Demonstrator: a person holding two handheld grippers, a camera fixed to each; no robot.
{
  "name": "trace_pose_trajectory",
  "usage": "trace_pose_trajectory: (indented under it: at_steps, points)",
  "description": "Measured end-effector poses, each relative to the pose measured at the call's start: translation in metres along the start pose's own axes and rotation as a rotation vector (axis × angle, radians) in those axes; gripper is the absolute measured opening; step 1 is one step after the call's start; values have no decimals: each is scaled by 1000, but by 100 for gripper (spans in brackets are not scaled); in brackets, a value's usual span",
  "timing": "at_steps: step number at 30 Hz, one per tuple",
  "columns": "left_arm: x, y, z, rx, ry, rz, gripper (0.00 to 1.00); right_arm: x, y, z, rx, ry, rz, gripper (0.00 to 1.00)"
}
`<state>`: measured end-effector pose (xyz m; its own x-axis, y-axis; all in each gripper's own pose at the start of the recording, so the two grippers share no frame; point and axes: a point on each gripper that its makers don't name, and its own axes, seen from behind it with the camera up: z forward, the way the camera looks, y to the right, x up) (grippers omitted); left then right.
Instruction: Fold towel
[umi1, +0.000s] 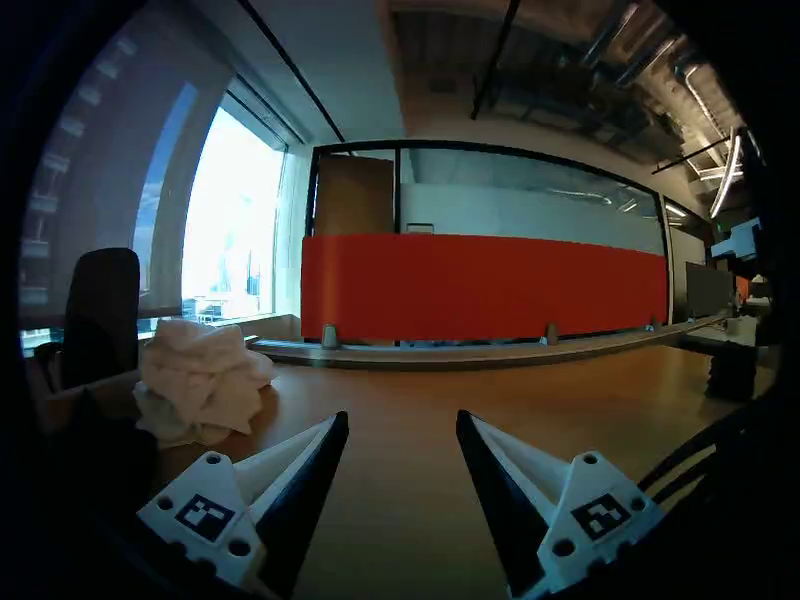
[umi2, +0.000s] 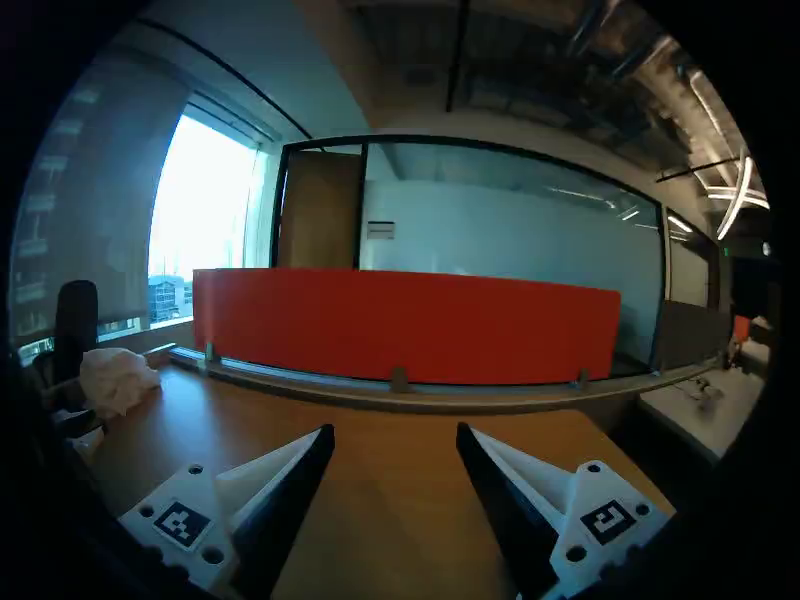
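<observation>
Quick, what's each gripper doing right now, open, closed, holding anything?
Left gripper: jaws open, holding nothing; the crumpled towel sits apart.
Right gripper: jaws open, holding nothing.

Left gripper (umi1: 400, 430) level, jaws spread apart, holding nothing, right gripper (umi2: 395, 440) likewise parted and unladen

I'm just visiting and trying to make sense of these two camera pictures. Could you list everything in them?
Towel: one, white, crumpled on the desk's left side.
Desk: one, brown wood, beneath both grippers.
Divider panel: one, red, along the desk's far edge.
Chair: one, black, left, beside the towel.
Window: one, bright, far left.
Door: one, brown wood, behind the panel.
Left gripper: one, white and black, open above the desk.
Right gripper: one, white and black, open above the desk.
</observation>
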<state>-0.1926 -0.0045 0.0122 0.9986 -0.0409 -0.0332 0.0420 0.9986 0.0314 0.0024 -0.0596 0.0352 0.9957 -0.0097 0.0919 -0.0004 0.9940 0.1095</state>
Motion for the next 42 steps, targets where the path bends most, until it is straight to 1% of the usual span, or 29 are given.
trace_pose_trajectory:
  at_steps: [8,14,26,28,29,35,42]
  points:
    - [0,-1,0,11,-2,9,79,-2,1,-1,-1,-2,-1,95]
    - [0,0,-1,12,-3,13,79,3,-1,-2,7,10,3,94]
    - [0,0,-2,12,-4,12,81,28,1,-7,19,55,31,94]
    - [0,0,-2,12,-4,12,98,31,5,-8,7,64,38,94]
    - [0,0,-2,12,-3,11,99,32,8,-8,0,69,42,94]
    - [-1,0,-2,12,-3,11,100,31,33,-13,-54,98,74,94]
    - [-1,0,-2,12,-3,11,100,13,53,-19,-79,101,82,94]
